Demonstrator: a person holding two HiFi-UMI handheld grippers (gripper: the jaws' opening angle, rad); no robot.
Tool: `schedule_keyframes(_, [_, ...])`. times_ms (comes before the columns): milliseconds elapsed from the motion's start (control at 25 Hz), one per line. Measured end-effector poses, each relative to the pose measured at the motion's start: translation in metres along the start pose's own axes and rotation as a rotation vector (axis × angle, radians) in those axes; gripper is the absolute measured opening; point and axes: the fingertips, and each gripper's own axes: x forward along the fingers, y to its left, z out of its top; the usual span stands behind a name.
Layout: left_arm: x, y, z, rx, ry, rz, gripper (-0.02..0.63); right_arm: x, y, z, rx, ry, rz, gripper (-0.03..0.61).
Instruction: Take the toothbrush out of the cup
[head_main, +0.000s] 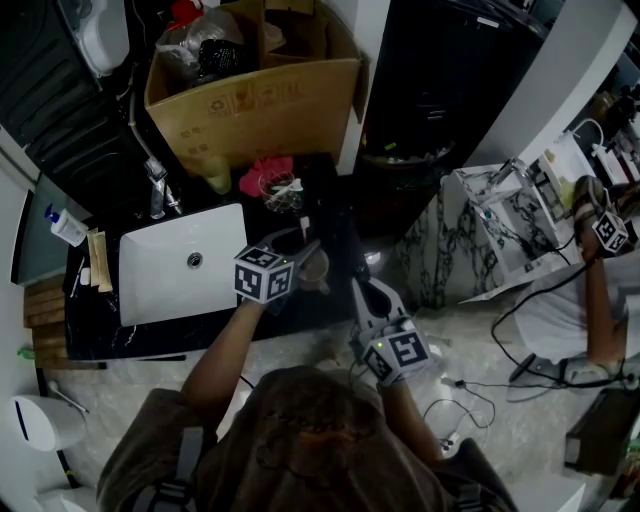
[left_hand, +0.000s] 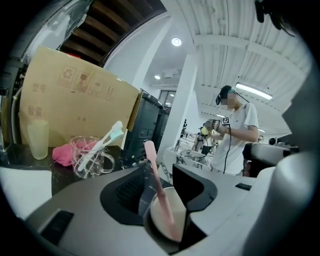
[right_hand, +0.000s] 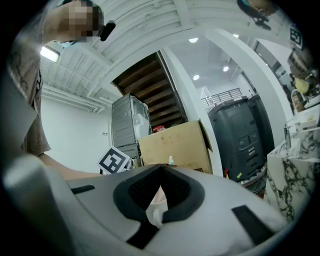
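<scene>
steadying is the step in hand. the left gripper has its jaws on either side of the cup. they look pressed against its wall, so i judge the cup clamped rather than merely framed. the pink toothbrush stands in that cup, leaning a little, with its upper end above the rim and free of both jaws.

in the head view the cup is over the black counter, just right of the sink and nearer the counter's front edge than its back edge. i cannot tell whether its base rests on the counter or is lifted. the right gripper points level, its jaws together at the tips with nothing clearly gripped. a small pale shape shows in the hollow behind the tips, and i cannot name it. by the counter's back edge are a glass mug holding other brushes and a cardboard box, both well apart from the cup.

the toothbrush is not yet out. as i read it, the next move falls to the right gripper. it should part its jaws, come to the brush's exposed upper end, close on it, and draw it out along its own lean while the left holds the cup firm.
</scene>
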Motion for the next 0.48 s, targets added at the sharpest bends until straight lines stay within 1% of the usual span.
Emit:
schedule_keyframes(80, [-0.0015,0.0022,0.0012,-0.008,-0.009,0.008,0.124,0.0002,0.0002,-0.0008,0.001,0.003,0.000,0.002])
schedule_keyframes(200, [-0.0032,0.0019,0.0019,-0.006,-0.014,0.010,0.077,-0.0012,0.0002,-0.0037,0.001,0.013,-0.002,0.002])
schedule_keyframes(240, [-0.0038,0.0016,0.0023,-0.005,-0.019,0.009,0.074,-0.0016,0.0003,-0.0050,0.001,0.015,-0.002,0.002])
schedule_keyframes(280, [-0.0043,0.0016,0.0027,-0.005,-0.024,0.010,0.052,-0.0019,0.0005,-0.0060,0.000,0.016,-0.002,0.002])
schedule_keyframes(480, [-0.0047,-0.0002,0.0047,-0.022,-0.040,0.006,0.037,-0.0037,0.0001,-0.0076,0.008,0.027,-0.004,0.002])
